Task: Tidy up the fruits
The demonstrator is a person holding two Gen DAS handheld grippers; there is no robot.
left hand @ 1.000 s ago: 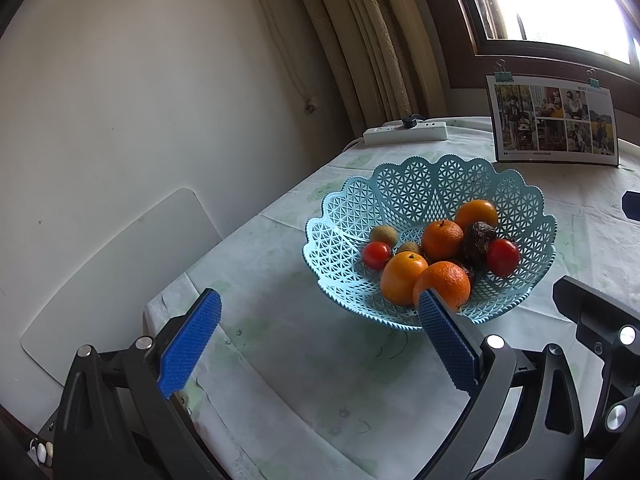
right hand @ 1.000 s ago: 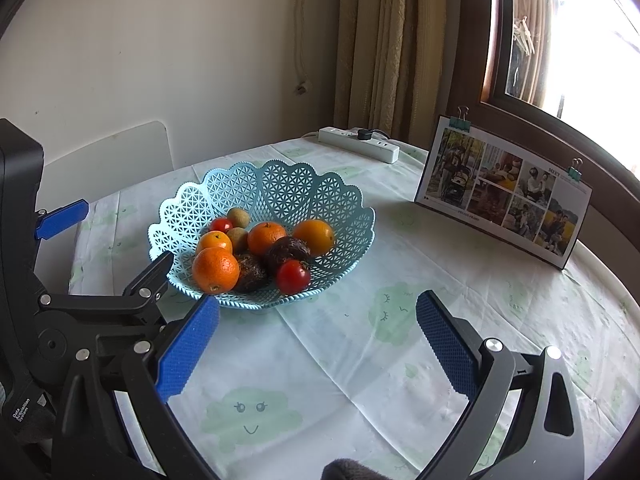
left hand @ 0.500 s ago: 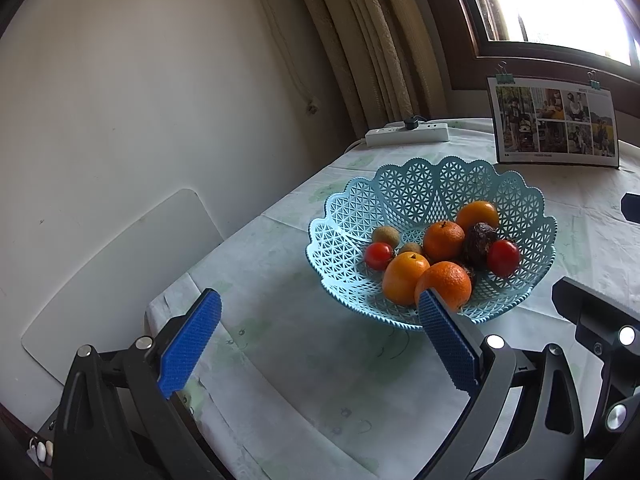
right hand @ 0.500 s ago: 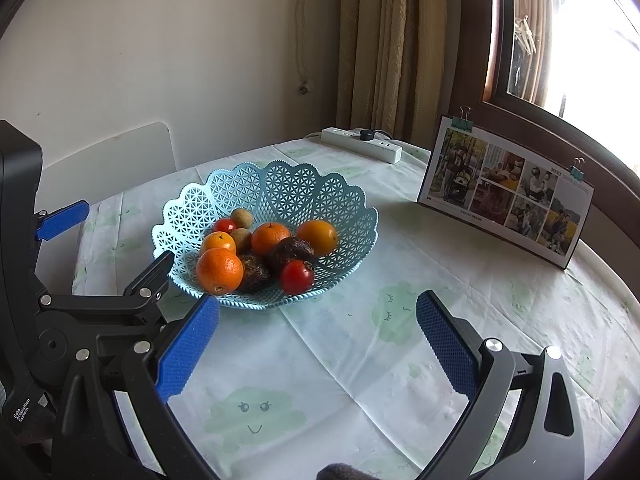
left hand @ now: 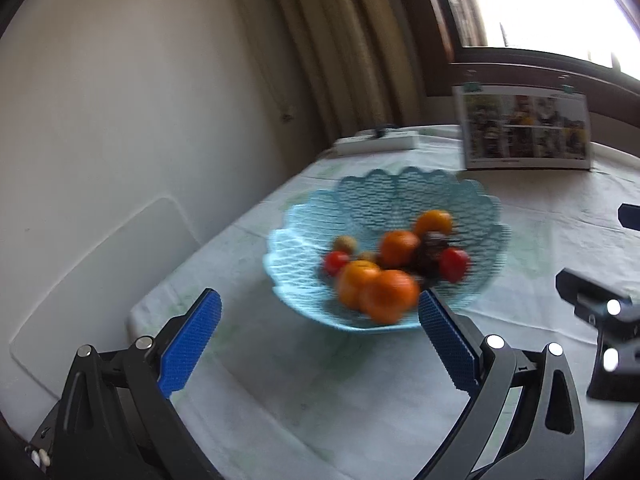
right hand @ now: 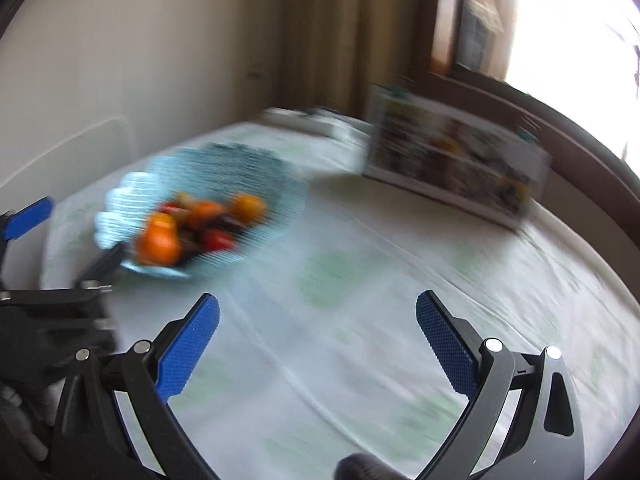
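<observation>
Tablecloth, pale with faint green prints, covers the table in front of you beside a cream wall and beige curtains. Your light-blue lattice basket with its scalloped rim sits on it, holding round oranges, red tomatoes, a dark fruit and small brownish ones, all blurred. A photo board leans below the window. Your left gripper and right gripper both hang spread wide and empty, short of the basket.
</observation>
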